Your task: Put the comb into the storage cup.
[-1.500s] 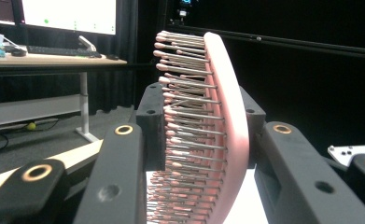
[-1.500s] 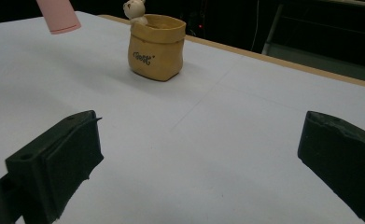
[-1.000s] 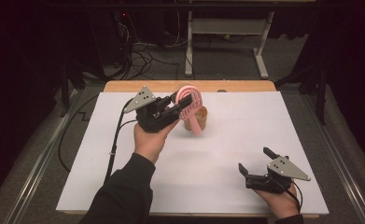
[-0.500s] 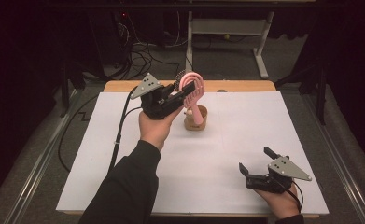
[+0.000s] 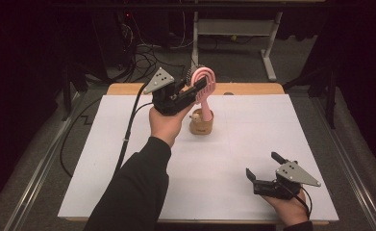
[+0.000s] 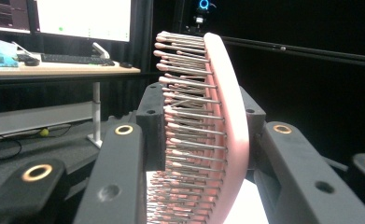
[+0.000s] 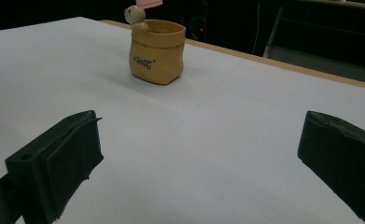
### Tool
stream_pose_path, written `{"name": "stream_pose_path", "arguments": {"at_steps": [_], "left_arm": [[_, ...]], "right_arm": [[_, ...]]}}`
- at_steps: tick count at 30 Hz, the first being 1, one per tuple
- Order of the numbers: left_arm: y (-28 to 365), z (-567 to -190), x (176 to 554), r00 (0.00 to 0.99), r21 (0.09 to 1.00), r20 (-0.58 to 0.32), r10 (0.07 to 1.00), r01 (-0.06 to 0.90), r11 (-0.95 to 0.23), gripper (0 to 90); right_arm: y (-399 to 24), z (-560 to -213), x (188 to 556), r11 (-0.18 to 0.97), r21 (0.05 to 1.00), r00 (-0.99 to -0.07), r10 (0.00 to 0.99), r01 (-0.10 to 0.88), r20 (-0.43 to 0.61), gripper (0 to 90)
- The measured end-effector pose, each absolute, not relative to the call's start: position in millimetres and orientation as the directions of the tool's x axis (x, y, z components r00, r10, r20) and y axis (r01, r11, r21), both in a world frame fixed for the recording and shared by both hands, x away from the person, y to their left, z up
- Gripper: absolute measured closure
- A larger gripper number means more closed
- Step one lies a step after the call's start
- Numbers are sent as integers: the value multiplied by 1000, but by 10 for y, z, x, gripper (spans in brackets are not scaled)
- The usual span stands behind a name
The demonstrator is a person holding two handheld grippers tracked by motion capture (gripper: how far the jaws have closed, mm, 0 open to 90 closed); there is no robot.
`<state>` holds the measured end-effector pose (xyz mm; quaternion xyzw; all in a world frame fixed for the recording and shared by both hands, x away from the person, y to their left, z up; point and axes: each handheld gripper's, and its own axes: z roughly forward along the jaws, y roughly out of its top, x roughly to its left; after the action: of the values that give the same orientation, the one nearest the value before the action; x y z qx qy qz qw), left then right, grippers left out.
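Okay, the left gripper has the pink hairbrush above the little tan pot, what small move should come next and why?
Probably lower it straight down. The left gripper is shut on the pink hairbrush, handle pointing down at the tan pot; whether its tip is inside yet is unclear. The right gripper rests open, apart.

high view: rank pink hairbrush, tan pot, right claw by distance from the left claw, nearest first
1. Pink hairbrush: clamped in the left claw, at the table's far edge, handle pointing down into the pot.
2. Tan pot: on the white table cover just below the left claw.
3. Right claw: far off at the near right corner, open, resting on the cover.
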<state>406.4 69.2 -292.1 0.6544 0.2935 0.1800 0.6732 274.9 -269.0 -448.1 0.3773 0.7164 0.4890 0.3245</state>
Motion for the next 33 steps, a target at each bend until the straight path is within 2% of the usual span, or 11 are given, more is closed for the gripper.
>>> {"name": "stream_pose_path", "arguments": {"at_steps": [11,33], "left_arm": [[622,-2892,4214,754,985,-170,634,150,86,636],[541,-3153,4472,712,975,-206,672,206,80,636]], "right_arm": [[-2697,-4479,2745,231,947,-509,856,221,-90,0],[-2723,-4472,2743,218,952,-502,861,215,-83,1]]}}
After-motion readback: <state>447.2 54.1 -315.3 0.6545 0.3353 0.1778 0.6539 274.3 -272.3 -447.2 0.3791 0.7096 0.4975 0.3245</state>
